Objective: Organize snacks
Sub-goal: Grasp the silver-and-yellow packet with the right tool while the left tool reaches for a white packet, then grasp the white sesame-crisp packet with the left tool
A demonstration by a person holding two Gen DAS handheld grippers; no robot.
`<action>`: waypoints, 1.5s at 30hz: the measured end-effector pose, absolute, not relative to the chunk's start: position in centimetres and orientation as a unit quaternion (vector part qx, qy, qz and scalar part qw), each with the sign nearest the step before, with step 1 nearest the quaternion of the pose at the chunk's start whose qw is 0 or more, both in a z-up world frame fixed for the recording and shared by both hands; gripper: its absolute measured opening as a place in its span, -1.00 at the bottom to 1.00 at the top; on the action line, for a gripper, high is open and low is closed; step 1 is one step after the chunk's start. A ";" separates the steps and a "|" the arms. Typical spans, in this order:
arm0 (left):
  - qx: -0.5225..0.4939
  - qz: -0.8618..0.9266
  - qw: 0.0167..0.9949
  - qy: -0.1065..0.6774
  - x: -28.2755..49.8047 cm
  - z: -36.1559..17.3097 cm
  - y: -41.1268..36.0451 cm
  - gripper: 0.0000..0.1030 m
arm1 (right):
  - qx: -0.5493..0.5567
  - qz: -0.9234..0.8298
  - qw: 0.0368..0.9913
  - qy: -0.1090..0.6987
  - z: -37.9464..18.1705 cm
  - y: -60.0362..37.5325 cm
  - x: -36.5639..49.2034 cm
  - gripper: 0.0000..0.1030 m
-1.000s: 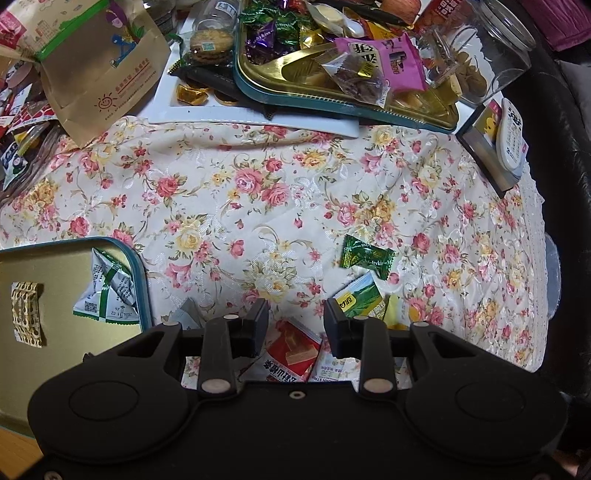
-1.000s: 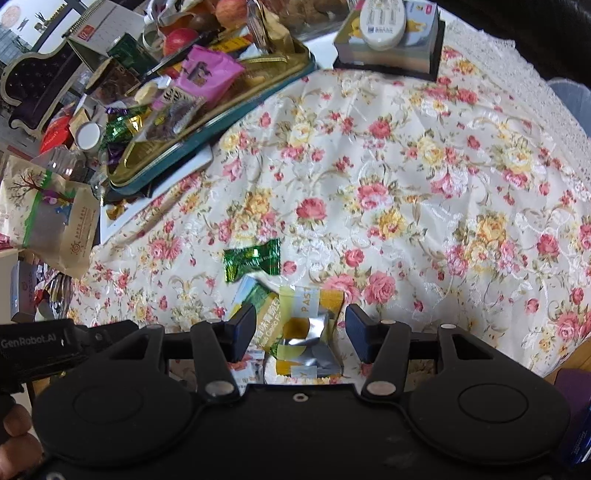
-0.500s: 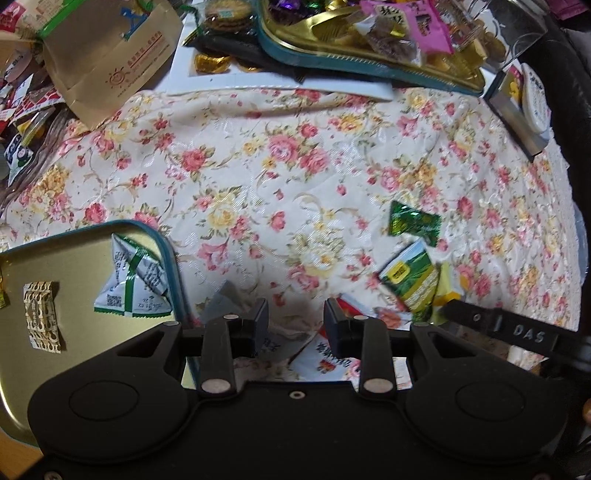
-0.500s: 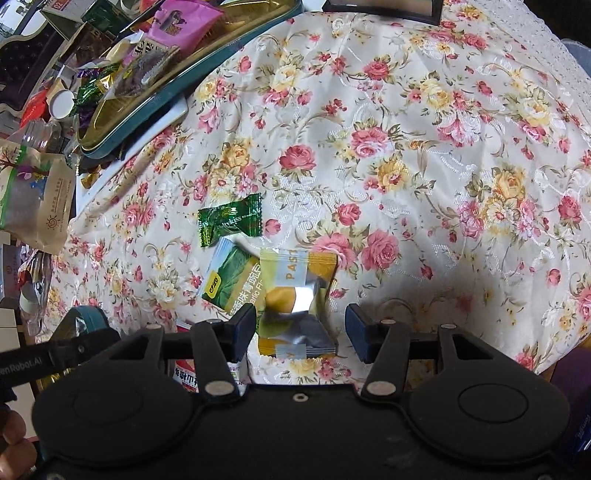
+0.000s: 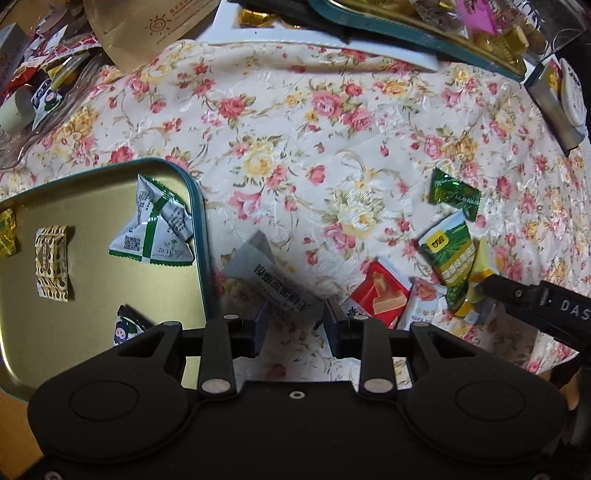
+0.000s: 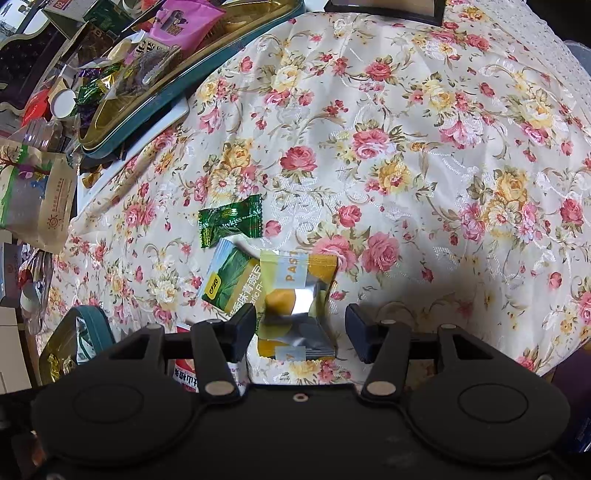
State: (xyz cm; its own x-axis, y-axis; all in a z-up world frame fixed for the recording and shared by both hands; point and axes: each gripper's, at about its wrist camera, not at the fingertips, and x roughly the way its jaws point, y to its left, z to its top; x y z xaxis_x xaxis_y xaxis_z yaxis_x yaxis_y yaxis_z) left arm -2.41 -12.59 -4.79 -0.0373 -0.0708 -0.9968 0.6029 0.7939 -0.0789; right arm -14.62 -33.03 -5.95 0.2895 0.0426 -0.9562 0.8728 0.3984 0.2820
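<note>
My left gripper (image 5: 295,325) points down at the floral tablecloth, open, with the near end of a grey packet with black print (image 5: 273,280) between its fingertips. Just left of it lies a gold tray with a teal rim (image 5: 201,236), holding a white-and-green triangular packet (image 5: 155,225) and a brown patterned sweet (image 5: 51,262). My right gripper (image 6: 301,332) is open and straddles a yellow-and-silver packet (image 6: 295,295); a gap shows at the right pad. Beside that lie a light green packet (image 6: 232,284) and a dark green candy (image 6: 229,223).
A red packet (image 5: 384,295) lies between the two grippers. A large snack-filled tray (image 6: 177,92) and a brown paper bag (image 5: 147,29) crowd the far side. A grey box (image 5: 554,107) stands at the right edge. The right gripper's arm (image 5: 535,306) reaches in nearby.
Both grippers have sunk toward the cloth. The left one shifted toward the gold tray, bringing the grey packet between its fingers. The yellow packet now sits between the right fingers.
</note>
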 end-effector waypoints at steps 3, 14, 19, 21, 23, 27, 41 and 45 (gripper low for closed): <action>0.202 -0.234 0.667 0.678 -2.4 -5.7 -12.6 -0.20 | 0.451 -0.314 0.665 0.505 -5.8 -33.0 -14.7 0.10; 0.164 -0.204 0.668 0.696 -1.2 -7.2 -12.2 -0.11 | 0.448 -0.316 0.666 0.505 -5.8 -33.1 -14.7 0.10; 0.164 -0.208 0.685 0.678 -0.3 -7.2 -13.1 -0.12 | 0.448 -0.318 0.666 0.505 -5.9 -33.2 -14.6 0.10; 0.156 -0.213 0.690 0.674 0.1 -7.3 -13.5 -0.13 | 0.449 -0.320 0.666 0.503 -5.9 -33.3 -14.6 0.10; 0.154 -0.225 0.689 0.671 0.5 -7.6 -14.9 -0.13 | 0.449 -0.320 0.666 0.502 -5.9 -33.4 -14.6 0.10; 0.166 -0.235 0.690 0.664 0.4 -8.1 -16.7 -0.13 | 0.447 -0.323 0.667 0.500 -5.8 -33.5 -14.7 0.10; 0.213 -0.274 0.674 0.652 -1.0 -7.9 -18.5 -0.13 | 0.458 -0.331 0.660 0.494 -6.1 -34.3 -15.2 0.10; 0.218 -0.272 0.671 0.655 -0.5 -8.5 -18.0 -0.13 | 0.458 -0.326 0.655 0.504 -6.8 -33.7 -14.5 0.10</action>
State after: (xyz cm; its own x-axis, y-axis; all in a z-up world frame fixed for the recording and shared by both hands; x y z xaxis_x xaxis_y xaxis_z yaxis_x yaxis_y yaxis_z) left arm -0.52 -17.96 -8.51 -0.0050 -0.0798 -0.9968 0.6499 0.7574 -0.0639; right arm -14.51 -33.75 -6.77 0.2787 0.0346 -0.9597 0.8893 0.3680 0.2716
